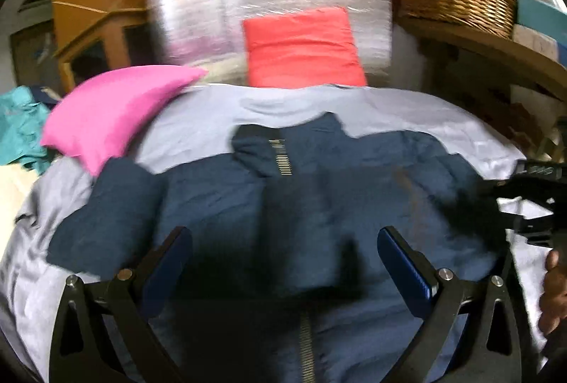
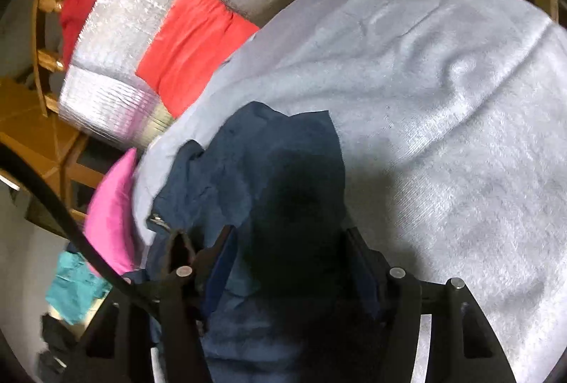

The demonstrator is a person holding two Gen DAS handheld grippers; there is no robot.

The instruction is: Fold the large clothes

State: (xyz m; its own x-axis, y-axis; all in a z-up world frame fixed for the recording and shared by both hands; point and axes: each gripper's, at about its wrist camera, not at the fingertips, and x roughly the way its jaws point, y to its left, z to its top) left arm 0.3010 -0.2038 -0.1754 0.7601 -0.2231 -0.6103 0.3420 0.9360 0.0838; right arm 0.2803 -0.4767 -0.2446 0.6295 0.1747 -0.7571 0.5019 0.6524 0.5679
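I have the left gripper angled down with its jaws spread wide and empty over the navy zip-up jacket lying on the pale grey blanket, while my right gripper, half open, straddles the jacket's bunched cloth without pinching.

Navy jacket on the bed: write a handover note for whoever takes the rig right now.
Left tool: open, hovering over the navy jacket, holding nothing.
Right tool: jaws apart over the jacket's edge; blur hides any grip.
Jacket: spread zip-up on the grey blanket, one sleeve folded in beside the pink pillow.
Done: that sleeve fold.
Left: other sleeve, then fold the body.
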